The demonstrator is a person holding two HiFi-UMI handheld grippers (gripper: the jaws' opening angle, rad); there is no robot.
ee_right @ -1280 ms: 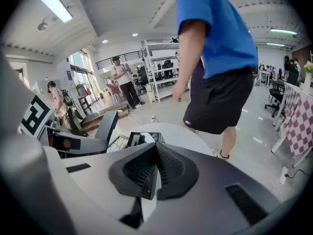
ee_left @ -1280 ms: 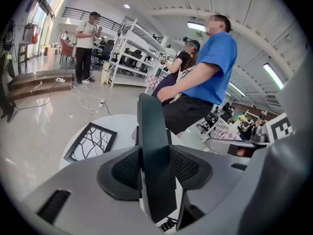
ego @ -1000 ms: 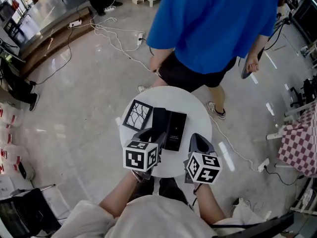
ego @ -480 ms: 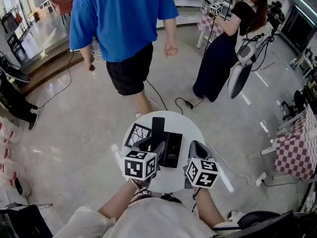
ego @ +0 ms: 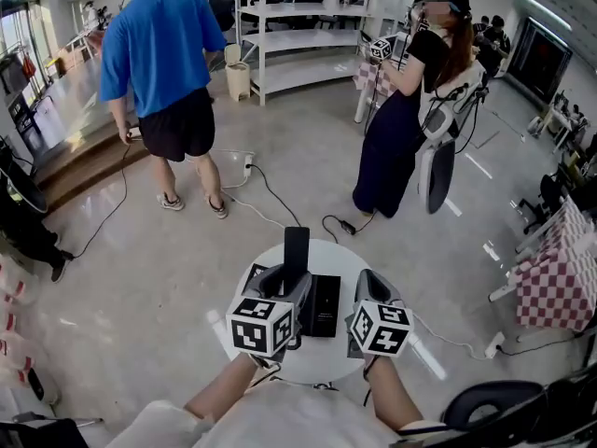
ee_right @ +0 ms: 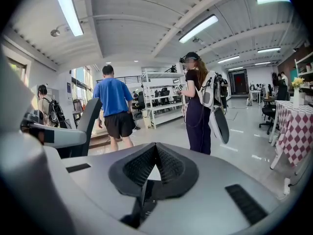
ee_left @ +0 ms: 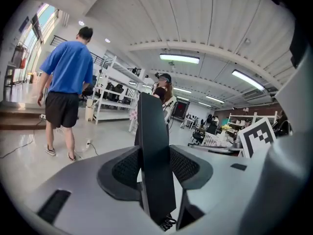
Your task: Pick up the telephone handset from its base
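Observation:
My left gripper (ego: 291,273) is shut on the black telephone handset (ego: 297,245) and holds it up above the round white table (ego: 340,258). In the left gripper view the handset (ee_left: 154,151) stands on edge between the two ribbed pads of that gripper (ee_left: 155,168), which press on its sides; a coiled cord shows at its lower end. The black phone base (ego: 325,308) lies flat on the table between my grippers. To its right my right gripper (ego: 366,286) hovers, and its pads (ee_right: 156,148) meet at the tips with nothing between them.
A black square with white lines (ego: 254,274) lies at the table's left, half hidden by my left gripper. A person in a blue shirt (ego: 159,63) and a person in dark clothes (ego: 406,129) stand beyond the table. Cables (ego: 266,199) cross the floor. White shelves (ego: 298,26) stand behind.
Both grippers have risen and the handset has come up off the base with the left one. The head view has tilted up. The person in blue has walked away from the table.

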